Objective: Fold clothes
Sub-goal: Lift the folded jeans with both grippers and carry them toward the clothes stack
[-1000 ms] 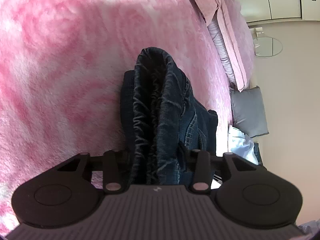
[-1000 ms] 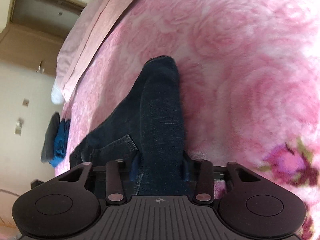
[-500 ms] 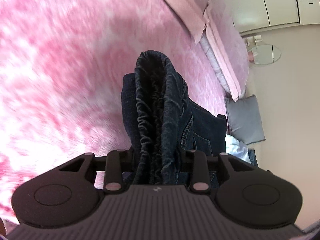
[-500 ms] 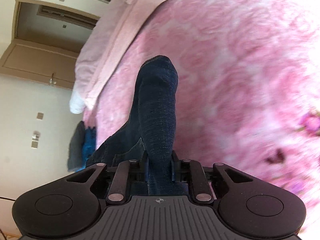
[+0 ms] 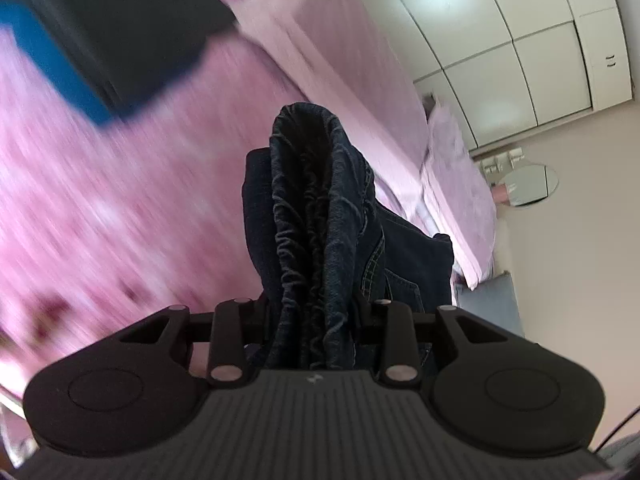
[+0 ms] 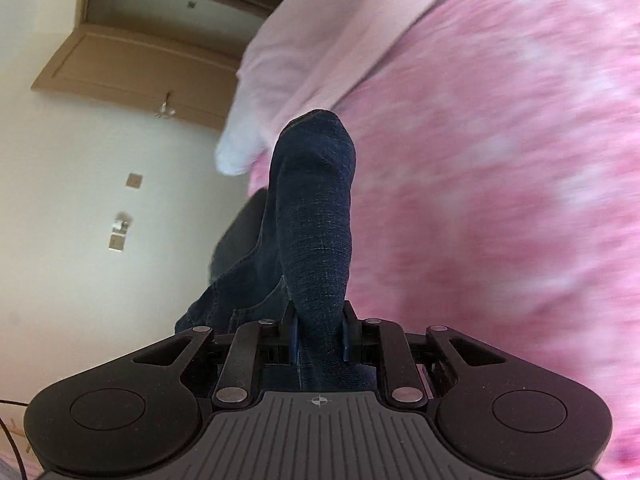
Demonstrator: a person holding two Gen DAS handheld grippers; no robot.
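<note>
Dark blue jeans (image 5: 316,216) are held up over the pink floral bedspread (image 5: 120,208). My left gripper (image 5: 314,304) is shut on the gathered elastic waistband, which bunches up between the fingers and hides the tips. My right gripper (image 6: 318,316) is shut on a smooth folded part of the jeans (image 6: 316,216), and the cloth covers its fingertips too. The rest of the jeans hangs down to the left of the right gripper. Both views are blurred by motion.
A folded black and blue stack of clothes (image 5: 112,28) lies on the bed at the upper left. Pink pillows (image 5: 452,160) and a pale pink sheet (image 6: 320,36) line the bed's edge. White wardrobes (image 5: 520,40), a grey cushion (image 5: 492,304) and a wooden door (image 6: 140,64) stand beyond.
Both grippers have lifted and swung with the jeans. The views tilt up toward the pillows, wardrobe and door. The right gripper's fingers have closed tighter on the cloth.
</note>
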